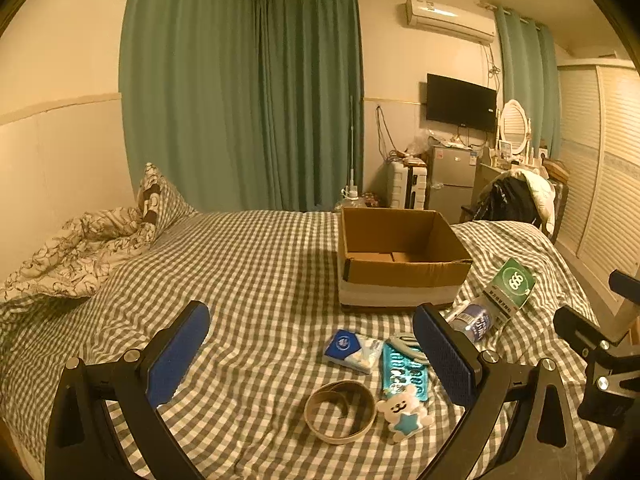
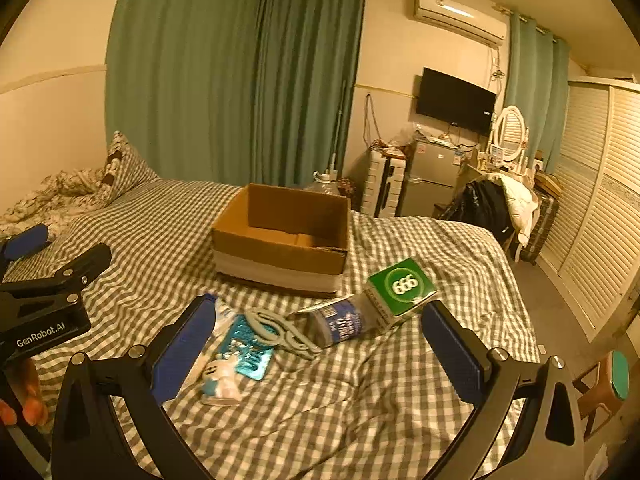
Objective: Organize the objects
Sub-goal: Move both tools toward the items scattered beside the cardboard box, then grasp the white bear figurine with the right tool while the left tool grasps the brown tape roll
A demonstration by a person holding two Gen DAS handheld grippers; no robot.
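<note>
Tongs wide on both sides: right tongs (image 2: 316, 344) should straddle the green box (image 2: 400, 288) at one o'clock, squarely, left tongs (image 1: 312, 354) idle.

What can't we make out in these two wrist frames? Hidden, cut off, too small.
- Cardboard box floor: near wall hides most of it in both views.
- Tissue pack: right wrist view, largely behind the right gripper finger.
- Bottle: left wrist view, partly behind the left gripper finger; label unreadable.
- Green 999 box: small print too fine.
- Tape ring: not visible in the right wrist view.
</note>
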